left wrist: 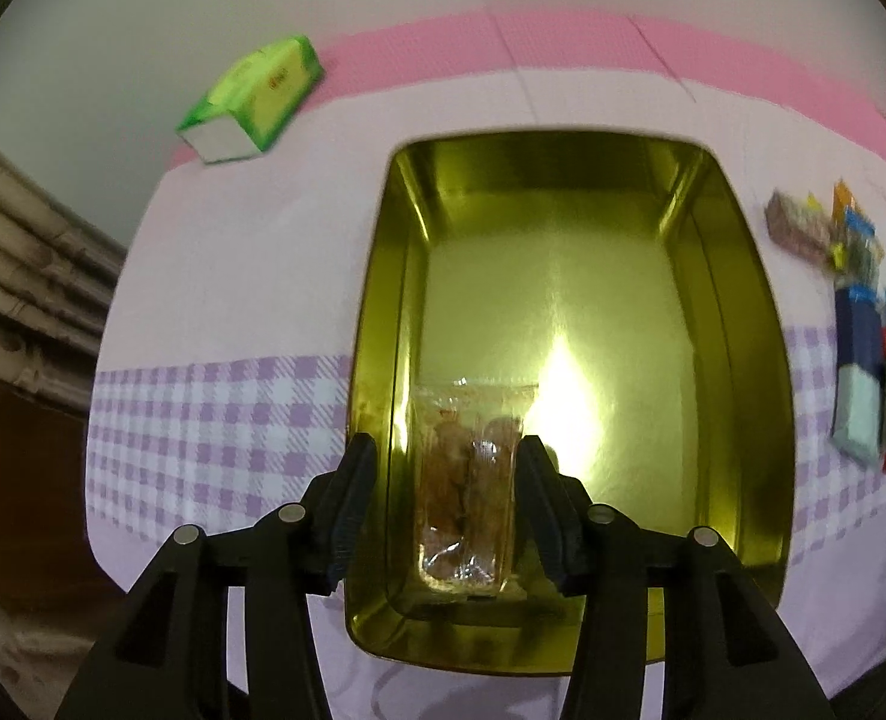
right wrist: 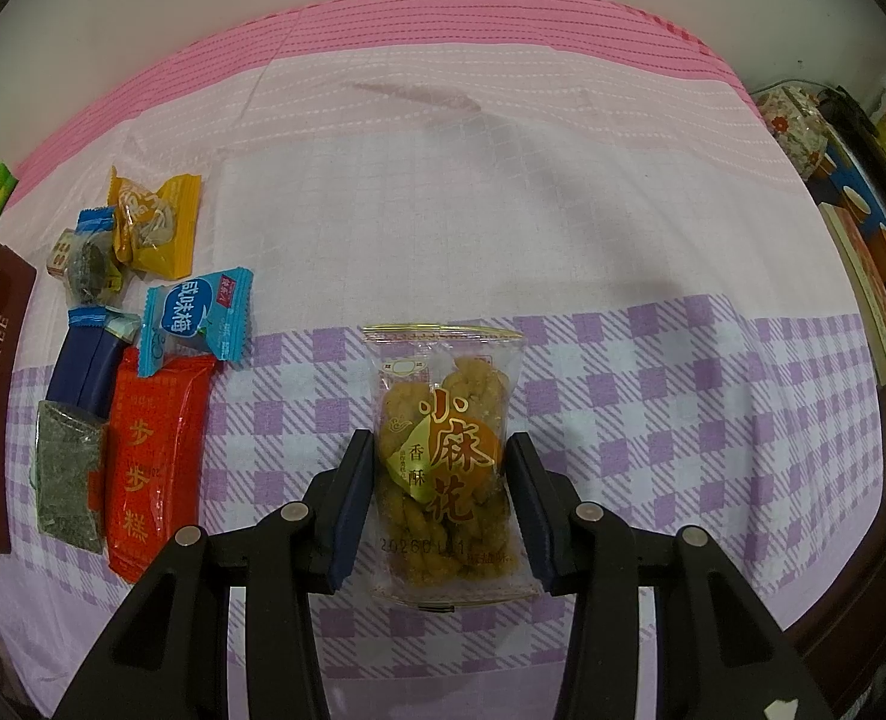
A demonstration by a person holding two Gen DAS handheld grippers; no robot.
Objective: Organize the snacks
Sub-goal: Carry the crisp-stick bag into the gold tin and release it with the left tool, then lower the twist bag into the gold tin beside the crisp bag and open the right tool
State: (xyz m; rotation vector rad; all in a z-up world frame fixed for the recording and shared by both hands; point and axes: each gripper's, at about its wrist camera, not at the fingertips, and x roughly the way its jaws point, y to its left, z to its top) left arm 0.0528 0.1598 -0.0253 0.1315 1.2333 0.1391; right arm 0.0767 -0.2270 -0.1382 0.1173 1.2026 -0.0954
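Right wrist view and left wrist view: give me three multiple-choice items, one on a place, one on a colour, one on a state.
1. Where does the clear packet of brown fried snacks lie?
A. inside the gold metal tin
B. on the green box
C. on the floor

2. What colour is the flat snack packet with gold characters beside the dark blue packet?
A. white
B. red
C. black

3. How does the right gripper stand around the clear twisted-dough snack bag?
A. far from it
B. fingers on both its sides
C. under it

Answers: 1 A, the packet rests on the tin's floor; 2 B, its wrapper is red; 3 B, one finger flanks each edge.
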